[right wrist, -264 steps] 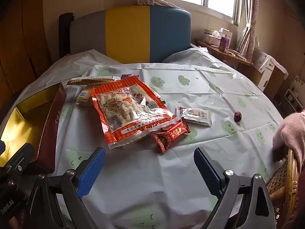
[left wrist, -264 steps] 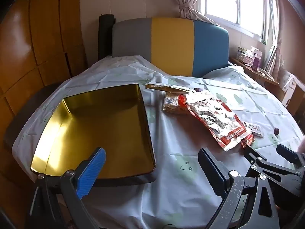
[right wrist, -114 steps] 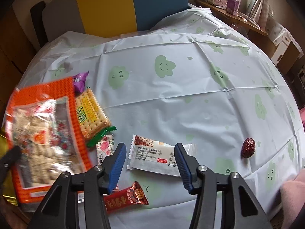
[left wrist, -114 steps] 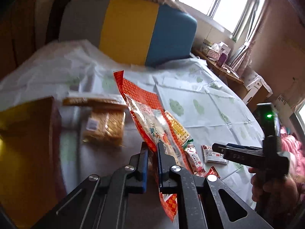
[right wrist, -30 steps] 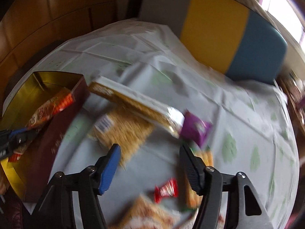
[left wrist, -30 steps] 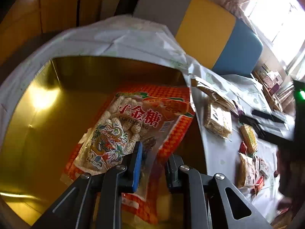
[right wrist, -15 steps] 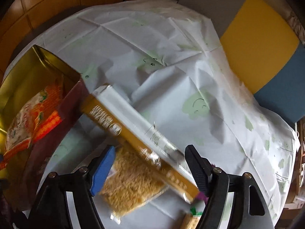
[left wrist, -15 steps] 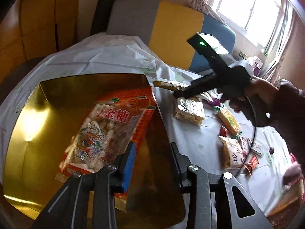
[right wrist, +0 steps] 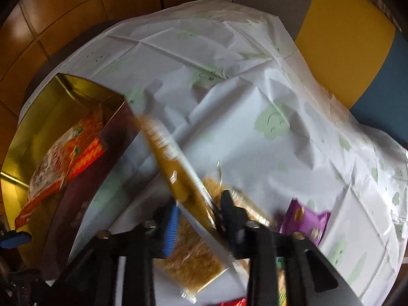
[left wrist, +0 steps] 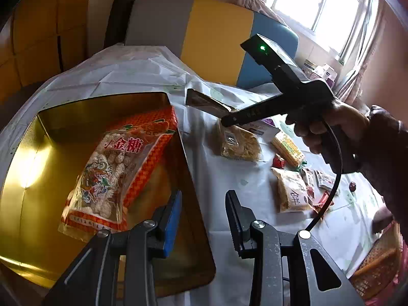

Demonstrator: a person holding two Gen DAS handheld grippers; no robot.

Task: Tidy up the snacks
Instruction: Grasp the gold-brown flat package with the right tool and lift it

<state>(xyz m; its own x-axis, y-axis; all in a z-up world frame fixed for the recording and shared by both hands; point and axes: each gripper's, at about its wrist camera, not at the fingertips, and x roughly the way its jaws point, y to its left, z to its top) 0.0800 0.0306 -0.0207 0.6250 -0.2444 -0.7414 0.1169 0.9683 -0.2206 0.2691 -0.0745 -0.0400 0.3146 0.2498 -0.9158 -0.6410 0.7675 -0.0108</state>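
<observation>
An orange bag of puffed sweets lies inside the gold tin at the table's left. My left gripper hovers over the tin's right wall, open, with nothing between its fingers. A hand holds my right gripper over the table. Its jaws are closing on one end of a long golden-brown packet. In the right wrist view that packet runs slanted between the pads of my right gripper, which press on it. The tin and orange bag show at the left there.
A clear packet of pale crisp snack lies under the long packet. A yellow cracker pack, a purple packet, several small snacks and a red date lie to the right. A wicker basket sits at the near right.
My right gripper came down over the long golden-brown packet and its jaws narrowed onto it. My left gripper drew back from the orange bag, which stays in the tin.
</observation>
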